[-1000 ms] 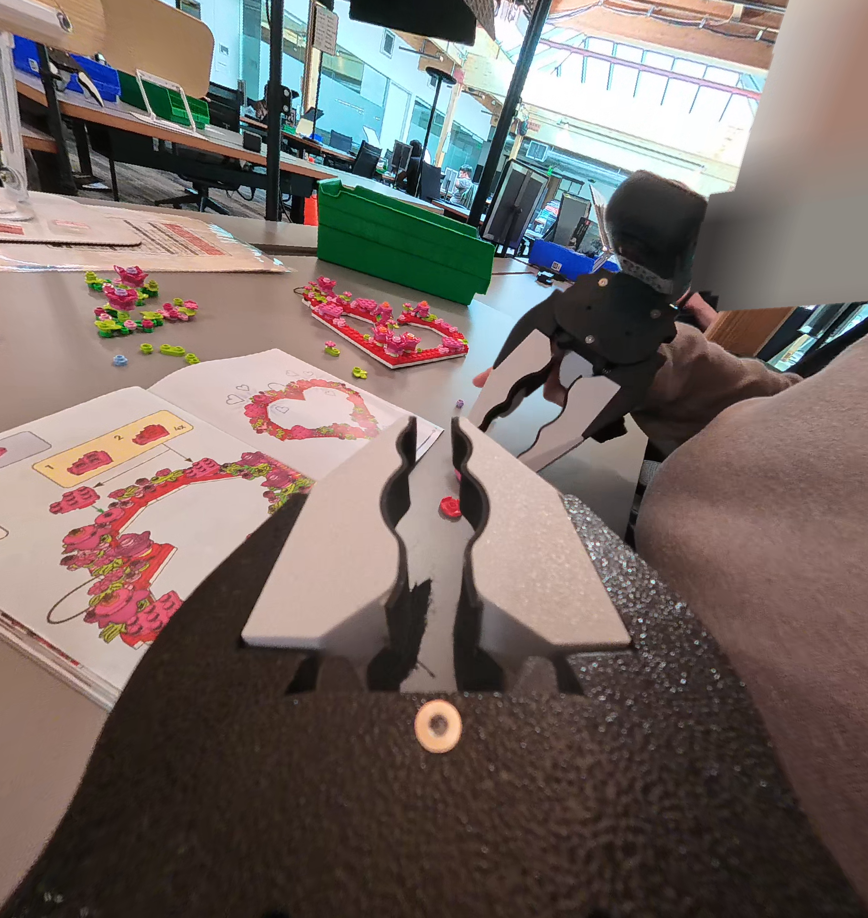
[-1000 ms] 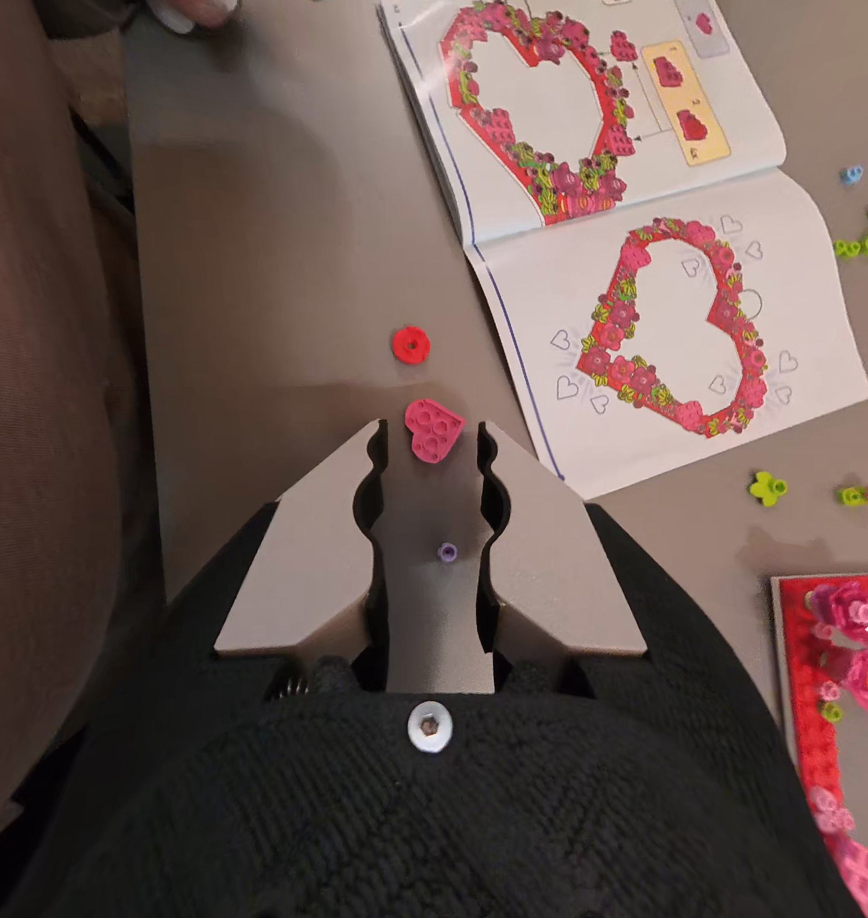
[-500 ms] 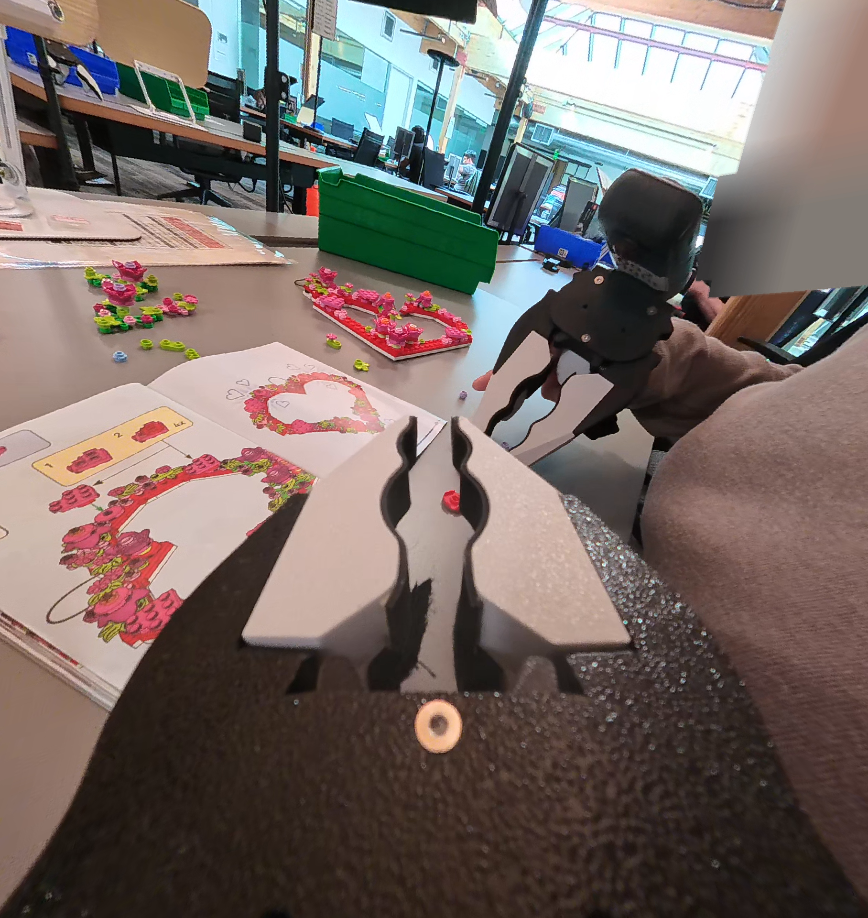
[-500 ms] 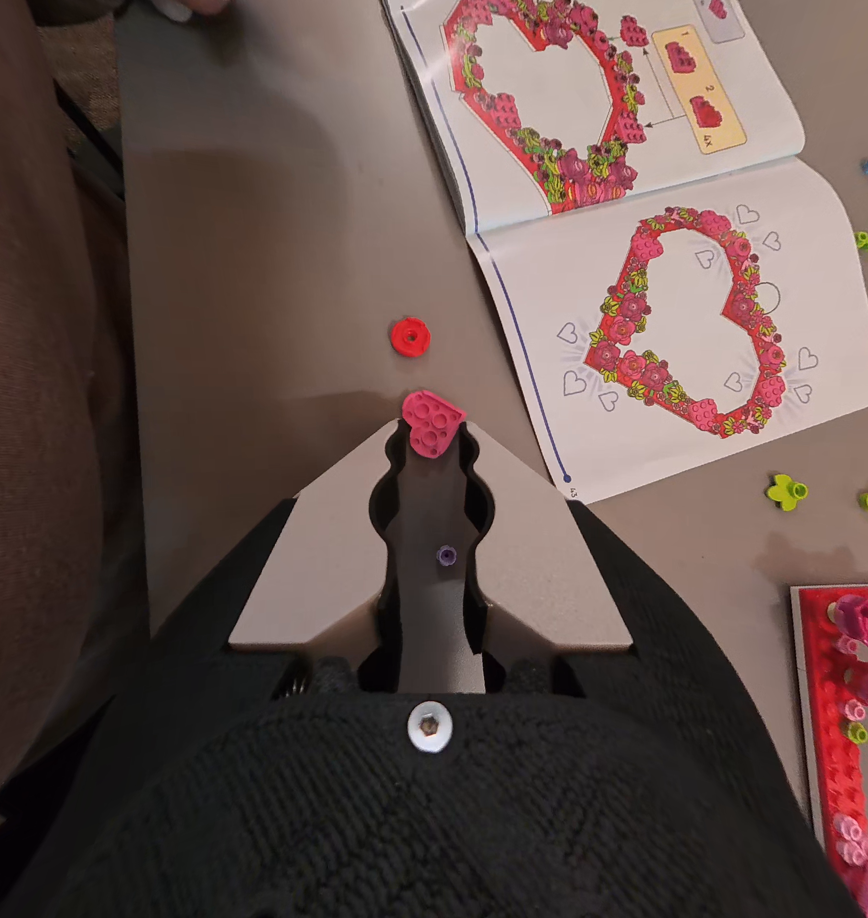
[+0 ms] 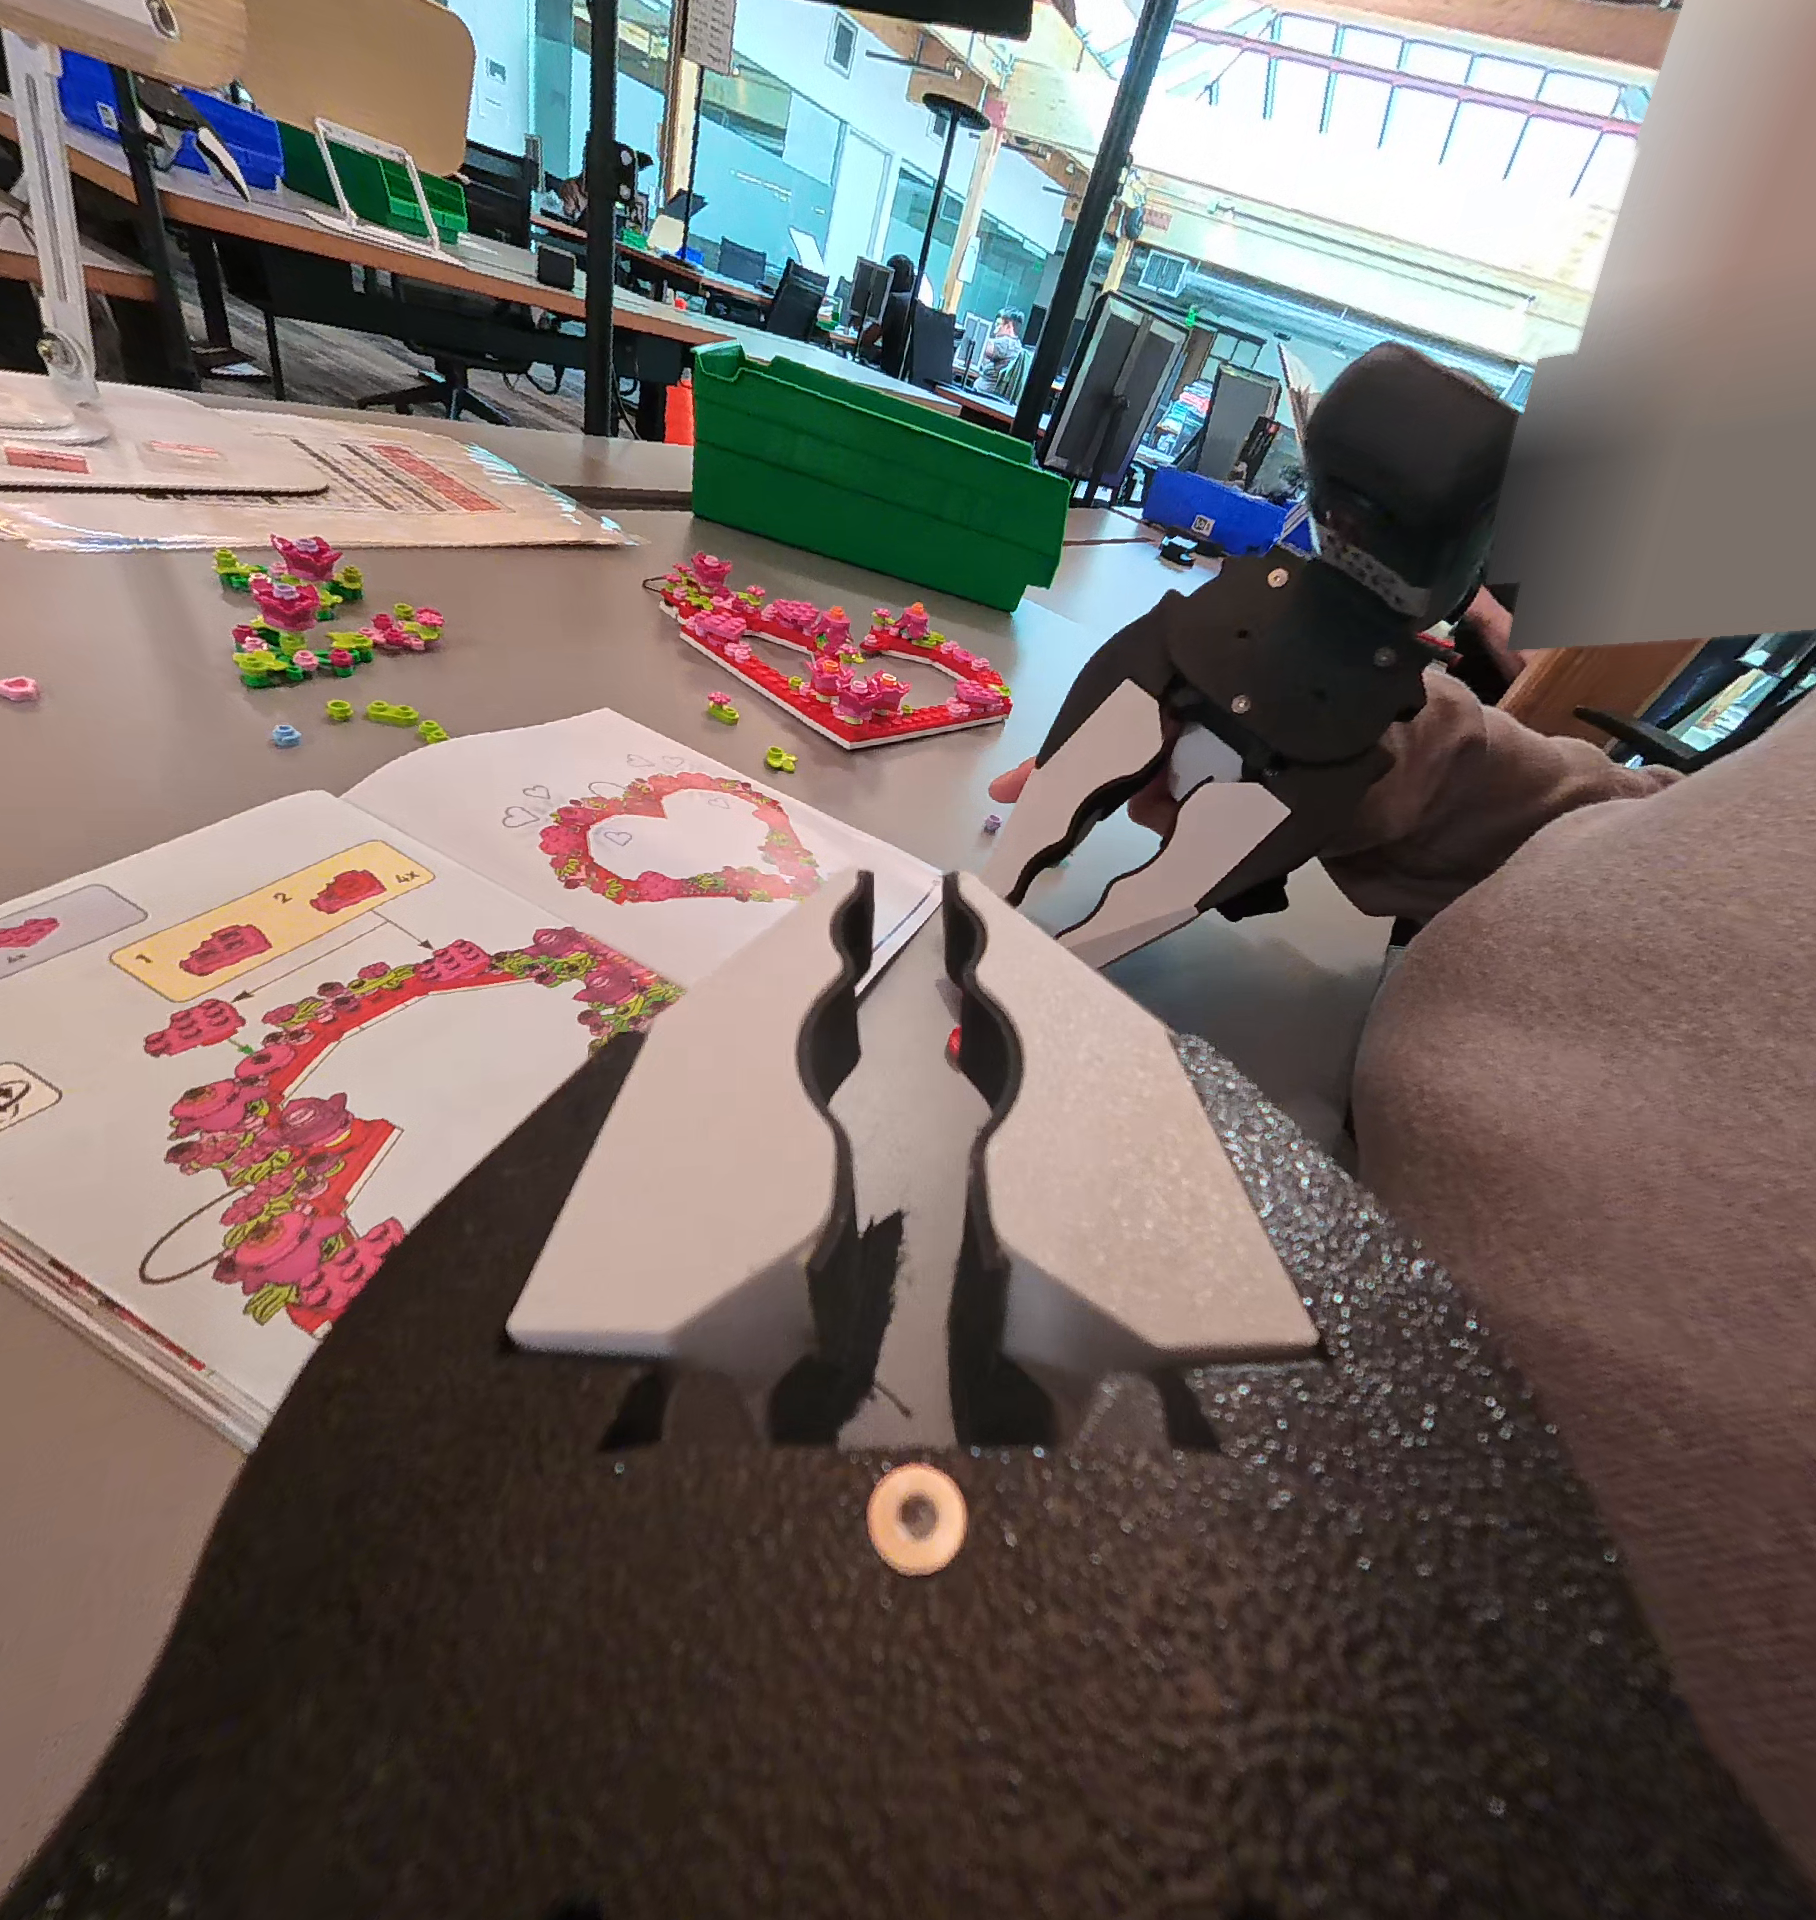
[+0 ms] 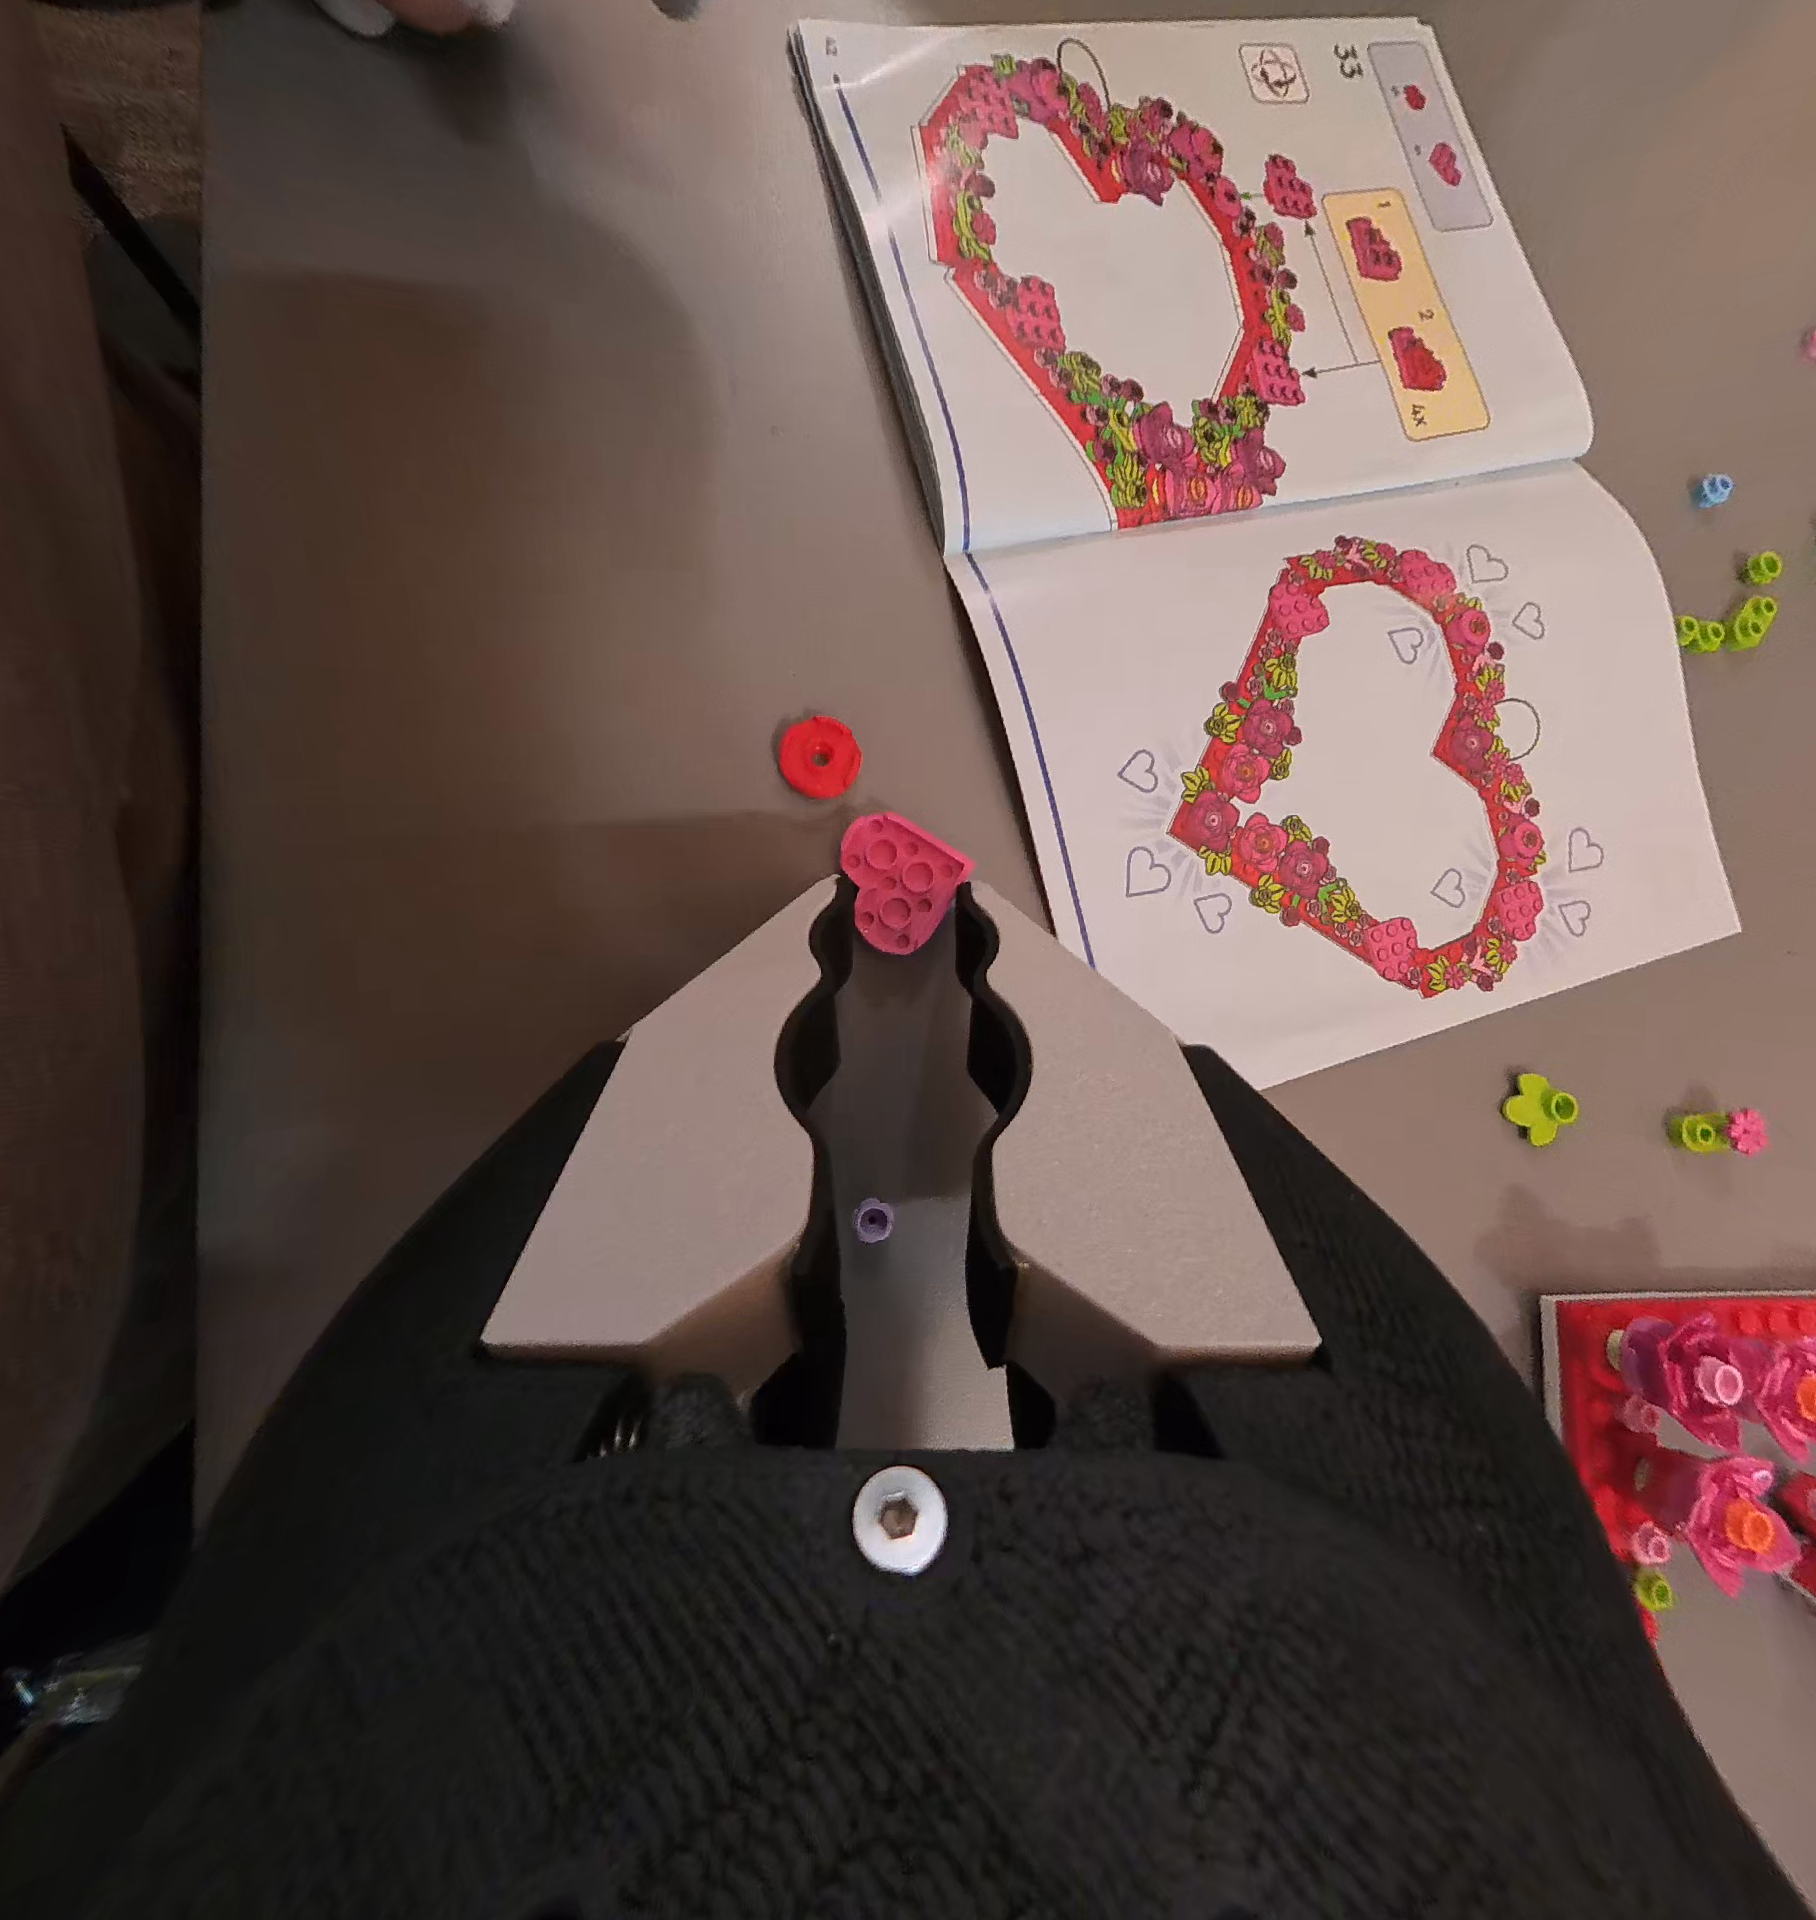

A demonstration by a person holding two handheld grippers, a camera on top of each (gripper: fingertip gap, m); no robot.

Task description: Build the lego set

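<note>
My right gripper is shut on a pink heart-shaped brick, studs-down, pinched at the fingertips just above the grey table. A red round plate lies just beyond it. A tiny purple stud lies on the table under the fingers. The red heart frame with pink flowers sits at the right; it also shows in the left wrist view. My left gripper is narrowly open and empty, low over the table edge. The right gripper points down just beyond it.
The open instruction booklet lies beside both grippers, also in the left wrist view. Loose green and pink pieces are scattered behind it. A green bin stands at the back. A person's brown sleeve fills the right. The gap from one gripper's tips to the other's is roughly 12 centimetres.
My right gripper moved forward around the pink heart brick and closed on it. My left gripper kept its narrow gap and barely moved.
</note>
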